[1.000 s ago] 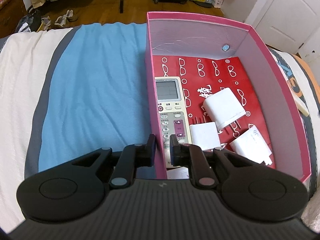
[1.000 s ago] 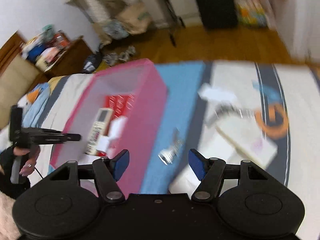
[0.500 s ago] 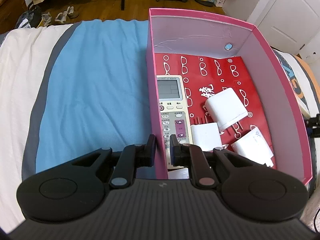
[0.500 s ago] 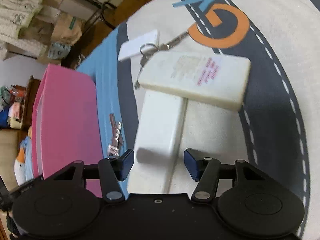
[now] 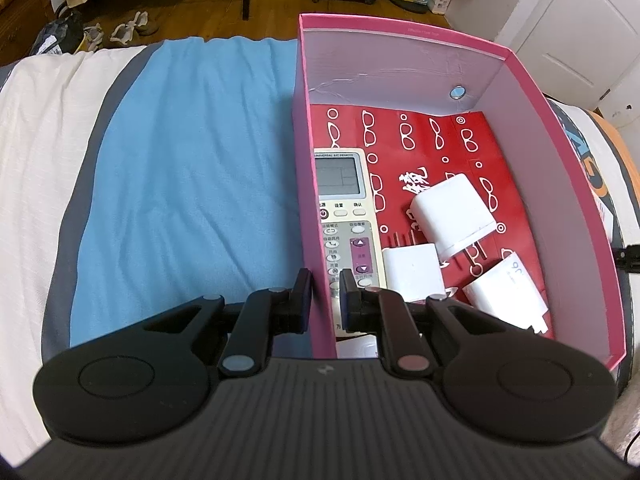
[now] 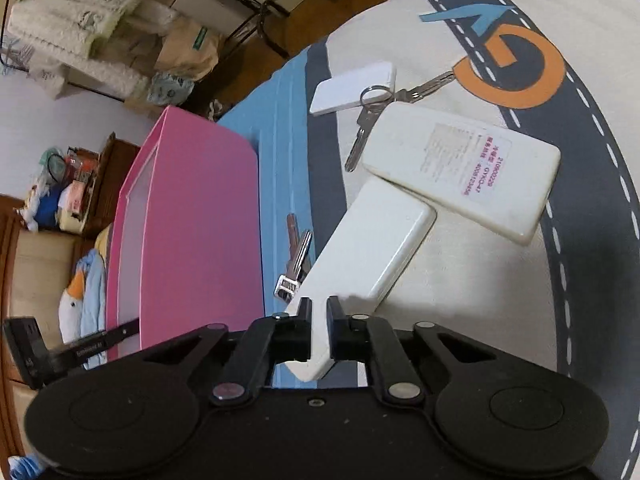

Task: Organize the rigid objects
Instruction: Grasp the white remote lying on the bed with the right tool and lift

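My left gripper (image 5: pixel 325 294) is shut on the left wall of the pink box (image 5: pixel 311 208). Inside the box lie an air-conditioner remote (image 5: pixel 346 216) and three white chargers (image 5: pixel 452 212). My right gripper (image 6: pixel 319 326) is shut on the near end of a long white slab (image 6: pixel 372 248) that lies on the bed. The slab's far end is tucked under a white remote lying face down (image 6: pixel 460 176). The pink box shows to the left in the right wrist view (image 6: pixel 200 232).
A loose key (image 6: pixel 298 260) lies between the box and the slab. A key ring with keys (image 6: pixel 374 108) and a small white card (image 6: pixel 352 88) lie farther off. The bed has a blue blanket (image 5: pixel 192 184). Floor clutter lies beyond the bed.
My right gripper swung from facing the box to the items on the bed, then closed on the white slab's near end. My left gripper stayed clamped on the box wall.
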